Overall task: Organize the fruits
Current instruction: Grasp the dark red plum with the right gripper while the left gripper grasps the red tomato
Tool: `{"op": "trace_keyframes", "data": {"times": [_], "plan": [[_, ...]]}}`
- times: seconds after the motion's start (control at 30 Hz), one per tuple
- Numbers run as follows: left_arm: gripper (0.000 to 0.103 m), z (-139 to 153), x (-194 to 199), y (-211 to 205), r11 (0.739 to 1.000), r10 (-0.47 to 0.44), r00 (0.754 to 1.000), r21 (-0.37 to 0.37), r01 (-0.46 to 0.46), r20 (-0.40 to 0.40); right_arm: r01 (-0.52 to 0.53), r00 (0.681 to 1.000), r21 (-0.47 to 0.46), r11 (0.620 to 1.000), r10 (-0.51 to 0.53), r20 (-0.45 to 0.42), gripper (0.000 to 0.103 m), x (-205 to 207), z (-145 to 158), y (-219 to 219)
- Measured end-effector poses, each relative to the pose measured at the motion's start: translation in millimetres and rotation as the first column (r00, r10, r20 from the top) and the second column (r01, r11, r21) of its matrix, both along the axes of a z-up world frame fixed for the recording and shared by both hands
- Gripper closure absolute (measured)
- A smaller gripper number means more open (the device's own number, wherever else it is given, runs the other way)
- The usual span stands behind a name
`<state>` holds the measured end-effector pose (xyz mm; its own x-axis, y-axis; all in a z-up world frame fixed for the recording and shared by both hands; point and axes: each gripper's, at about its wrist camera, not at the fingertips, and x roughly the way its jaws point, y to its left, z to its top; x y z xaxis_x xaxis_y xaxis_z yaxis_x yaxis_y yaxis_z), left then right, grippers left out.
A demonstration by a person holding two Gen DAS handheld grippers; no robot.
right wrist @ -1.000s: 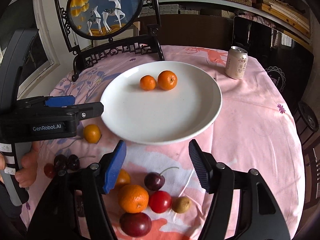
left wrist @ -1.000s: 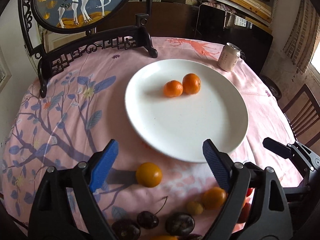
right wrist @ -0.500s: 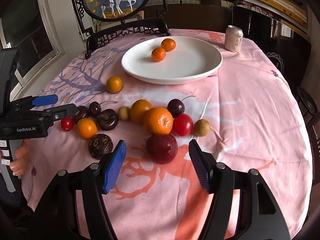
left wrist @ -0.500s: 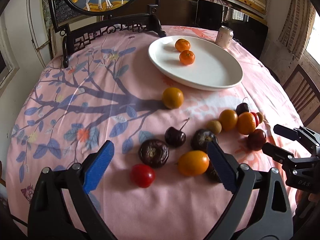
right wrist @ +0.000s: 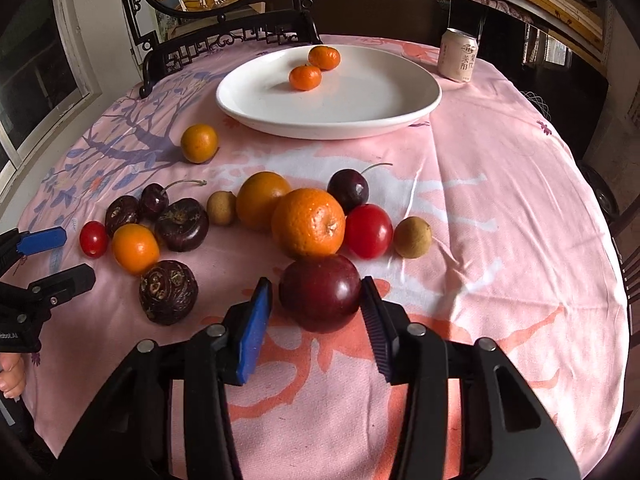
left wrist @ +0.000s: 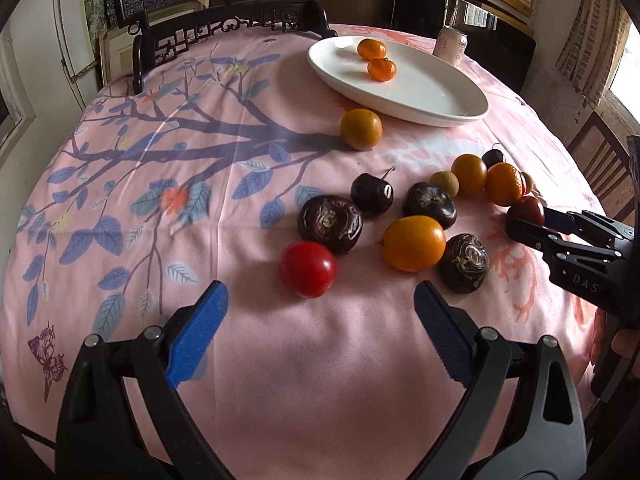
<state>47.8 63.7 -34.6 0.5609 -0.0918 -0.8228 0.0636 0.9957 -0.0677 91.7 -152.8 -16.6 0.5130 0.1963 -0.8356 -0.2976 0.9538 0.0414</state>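
A white plate [right wrist: 400,92] at the far side of the table holds two mandarins [right wrist: 305,77]. Several loose fruits lie on the pink cloth. My right gripper [right wrist: 316,300] has its jaws partly closed around a dark red plum [right wrist: 320,292], close to its sides; the plum rests on the cloth. A big orange [right wrist: 308,222] sits just behind it. My left gripper [left wrist: 316,312] is open and empty, just short of a red cherry tomato [left wrist: 307,269]. In the left wrist view the plate [left wrist: 440,96] and the right gripper [left wrist: 532,226] at the plum [left wrist: 526,210] show.
A drink can [right wrist: 458,54] stands behind the plate at the right. A dark carved frame stand [right wrist: 224,40] with a deer picture is at the table's far edge. Dark wrinkled fruits [left wrist: 330,224], cherries [right wrist: 348,190], tomatoes and small oranges [left wrist: 412,243] crowd the middle.
Both grippers pulled back from the plate toward the near edge. The right gripper then narrowed its jaws around the dark red plum. The left gripper came low in front of the cherry tomato.
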Motion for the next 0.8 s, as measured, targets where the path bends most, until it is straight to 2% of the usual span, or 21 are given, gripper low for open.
{"op": "trace_keyframes", "data": {"times": [0.37, 0.43, 0.57, 0.63, 0.7, 0.8], "plan": [[0.010, -10.9, 8.0, 5.0, 1.000, 0.025, 1.000, 0.018, -0.024, -0.019, 0.014, 1.000, 0.069, 0.997, -0.015, 0.003, 0.061, -13.1, 1.2, -16.0], [0.022, -12.5, 11.2, 2.7, 0.999, 0.023, 1.000, 0.035, -0.022, -0.020, 0.016, 1.000, 0.083, 0.996, -0.016, 0.001, 0.061, -18.1, 3.0, -21.2], [0.036, -14.9, 16.4, -0.3, 0.997, 0.033, 0.999, 0.068, -0.031, -0.019, 0.021, 1.000, 0.113, 0.993, -0.022, 0.002, 0.061, -28.1, 7.0, -31.5], [0.060, -13.8, 17.5, 0.0, 0.996, 0.037, 0.999, 0.076, -0.036, -0.012, 0.027, 1.000, 0.124, 0.992, -0.028, 0.004, 0.061, -31.6, 8.7, -35.5], [0.072, -12.1, 18.5, 1.5, 0.997, 0.035, 0.999, 0.065, -0.034, -0.013, 0.029, 1.000, 0.132, 0.991, -0.030, 0.006, 0.061, -34.3, 10.3, -38.1], [0.072, -9.4, 17.9, 4.5, 0.998, 0.049, 0.999, 0.050, -0.048, -0.020, 0.024, 1.000, 0.147, 0.989, -0.026, 0.013, 0.061, -37.5, 13.8, -39.5]]}}
